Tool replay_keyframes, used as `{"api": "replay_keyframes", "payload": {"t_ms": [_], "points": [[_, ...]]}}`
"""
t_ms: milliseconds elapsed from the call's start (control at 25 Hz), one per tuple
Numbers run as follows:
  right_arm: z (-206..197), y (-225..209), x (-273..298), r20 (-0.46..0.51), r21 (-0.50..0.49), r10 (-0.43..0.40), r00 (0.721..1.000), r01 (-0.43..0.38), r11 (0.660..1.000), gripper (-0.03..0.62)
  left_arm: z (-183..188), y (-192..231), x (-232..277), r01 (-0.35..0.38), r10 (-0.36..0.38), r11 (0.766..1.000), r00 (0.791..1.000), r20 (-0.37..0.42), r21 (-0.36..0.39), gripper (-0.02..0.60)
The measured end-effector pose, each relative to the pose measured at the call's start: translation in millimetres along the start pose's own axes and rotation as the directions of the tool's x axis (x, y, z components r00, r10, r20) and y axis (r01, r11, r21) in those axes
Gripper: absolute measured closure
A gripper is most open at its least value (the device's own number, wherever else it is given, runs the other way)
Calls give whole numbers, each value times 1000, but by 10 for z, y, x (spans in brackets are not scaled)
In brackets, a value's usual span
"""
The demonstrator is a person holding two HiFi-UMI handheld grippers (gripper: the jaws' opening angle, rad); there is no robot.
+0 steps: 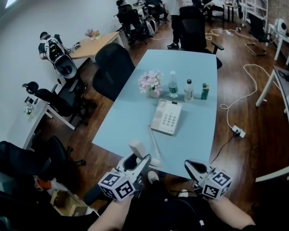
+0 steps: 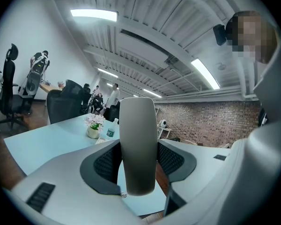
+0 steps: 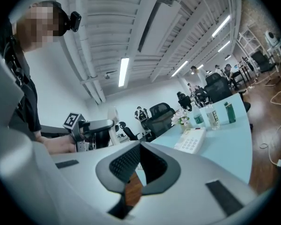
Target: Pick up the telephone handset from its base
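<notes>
The white telephone base point(image 1: 166, 117) with its keypad lies in the middle of the pale blue table point(image 1: 192, 66). The off-white handset point(image 1: 136, 148) is off the base, near the table's front edge. It stands upright between the pads of my left gripper point(image 1: 139, 159), which is shut on it. In the left gripper view the handset point(image 2: 137, 144) fills the gap of the left gripper point(image 2: 137, 161). A thin cord point(image 1: 153, 141) runs from the base towards the handset. My right gripper point(image 1: 191, 166) hovers off the table's front edge, shut and holding nothing. In the right gripper view the right gripper point(image 3: 139, 146) faces the base point(image 3: 192, 140).
Behind the phone stand a pot of flowers point(image 1: 151, 83), two clear bottles point(image 1: 172, 84) and a small green bottle point(image 1: 204, 91). A black office chair point(image 1: 113, 69) stands at the table's left side. A power strip point(image 1: 238, 131) and cables lie on the floor at the right.
</notes>
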State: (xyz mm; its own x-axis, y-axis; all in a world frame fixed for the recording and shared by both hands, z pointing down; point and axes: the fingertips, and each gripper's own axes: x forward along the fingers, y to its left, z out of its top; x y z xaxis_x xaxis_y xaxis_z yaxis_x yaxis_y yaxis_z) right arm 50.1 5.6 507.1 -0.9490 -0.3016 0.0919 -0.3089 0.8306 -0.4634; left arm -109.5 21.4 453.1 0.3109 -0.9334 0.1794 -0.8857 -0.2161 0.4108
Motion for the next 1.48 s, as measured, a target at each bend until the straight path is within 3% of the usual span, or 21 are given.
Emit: {"api": "replay_keyframes", "payload": {"t_ms": [520, 1480], "points": [[40, 7, -2, -16, -45, 4, 1000, -4, 999, 588, 53, -100, 97, 11, -10, 999, 1000, -12, 53, 351], [6, 120, 19, -17, -49, 16, 1000, -17, 999, 588, 103, -88, -37, -5, 5, 997, 1000, 1, 75, 353]]}}
